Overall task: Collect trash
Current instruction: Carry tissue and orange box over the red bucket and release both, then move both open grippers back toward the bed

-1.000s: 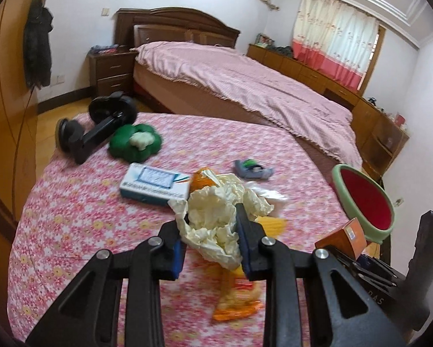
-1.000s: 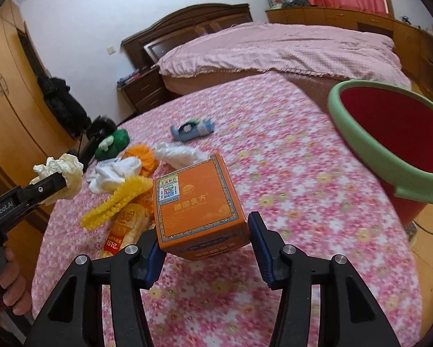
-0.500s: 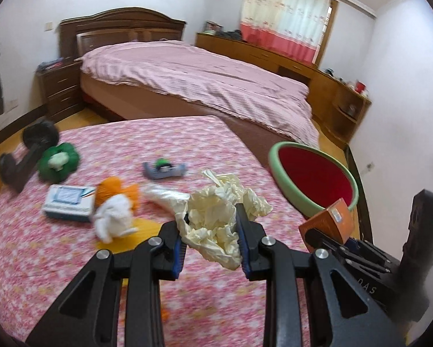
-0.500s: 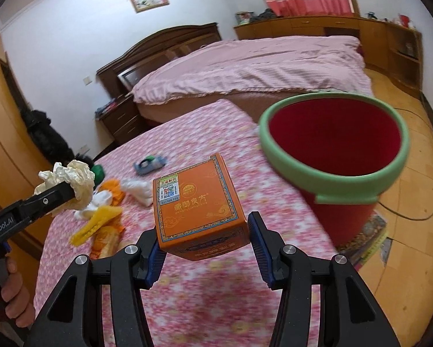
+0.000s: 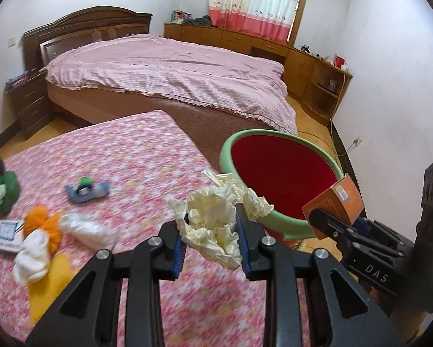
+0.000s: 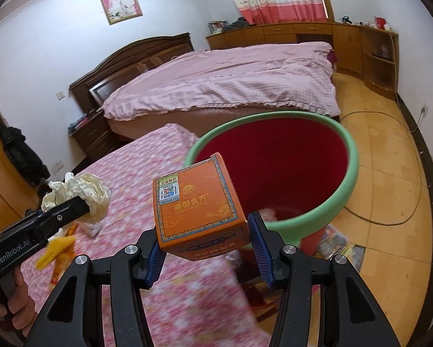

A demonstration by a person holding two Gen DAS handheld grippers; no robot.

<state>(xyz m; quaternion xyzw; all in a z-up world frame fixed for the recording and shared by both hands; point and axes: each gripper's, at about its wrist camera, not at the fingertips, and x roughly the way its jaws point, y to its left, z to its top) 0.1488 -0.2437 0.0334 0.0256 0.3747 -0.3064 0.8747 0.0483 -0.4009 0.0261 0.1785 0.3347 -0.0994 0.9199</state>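
We are holding both tongs out level over the near edge of the worktop, side by side. Our left tongs are clamping a crumpled ball of cream paper, which is bulging up and forward past the fingertips. Our right tongs are gripping an orange box by its two sides, tilted so its printed top is facing us. In the right wrist view our left hand is showing at the lower left, wrapped around the handle.

Just ahead of and below both tongs a red bin with a green rim is standing on the floor beside the worktop, its mouth open toward us. To the left of the left tongs, on the pink flowered cloth, we are seeing a white sock, an orange rag, a clear wrapper and a small blue toy. Beyond lies a bed with a pink cover, and wooden cabinets are running under a curtained window.

The left tongs are reading "GenRobot.AI", the right ones "DAS". The box is carrying a QR sticker; its Chinese lettering is too small for us to read surely.
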